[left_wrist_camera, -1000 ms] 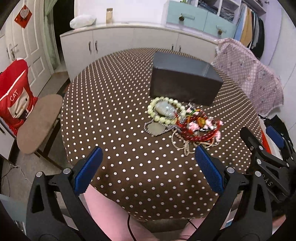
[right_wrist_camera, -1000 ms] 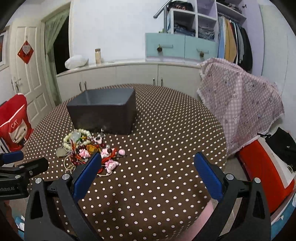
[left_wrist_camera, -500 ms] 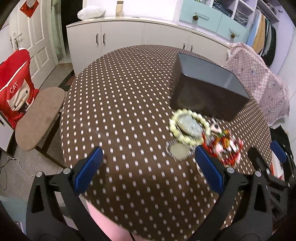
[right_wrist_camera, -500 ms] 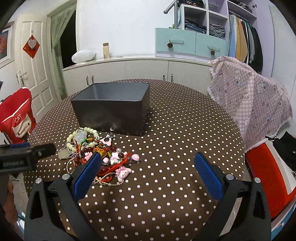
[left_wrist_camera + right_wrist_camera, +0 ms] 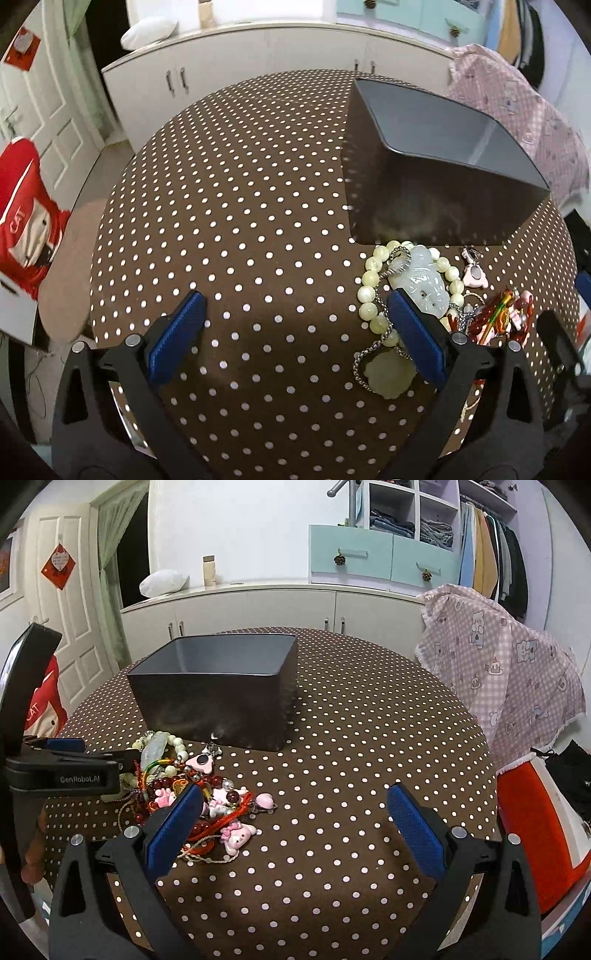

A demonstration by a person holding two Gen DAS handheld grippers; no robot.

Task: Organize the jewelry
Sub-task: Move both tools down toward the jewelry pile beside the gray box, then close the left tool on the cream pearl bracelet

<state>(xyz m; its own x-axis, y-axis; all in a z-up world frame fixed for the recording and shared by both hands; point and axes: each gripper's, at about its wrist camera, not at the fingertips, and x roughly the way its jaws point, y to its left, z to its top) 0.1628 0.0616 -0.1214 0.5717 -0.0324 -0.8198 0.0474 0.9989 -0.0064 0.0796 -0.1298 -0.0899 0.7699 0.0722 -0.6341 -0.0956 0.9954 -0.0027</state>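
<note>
Both grippers, left gripper (image 5: 295,325) and right gripper (image 5: 295,819), are wide open holding nothing, so slide left over the bead bracelet (image 5: 373,291), pinch gently, then lift into the gray box (image 5: 436,192).

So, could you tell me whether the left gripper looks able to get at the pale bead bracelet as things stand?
Probably yes: the left gripper is open, the bead bracelet lies uncovered beside its right finger, and nothing stands between them, though a chain crosses it.

Bare dotted tablecloth (image 5: 229,229) left of the dark box (image 5: 436,192) gives me room. Jewelry pile (image 5: 199,794) crowds the box's near wall; right side of table open.
</note>
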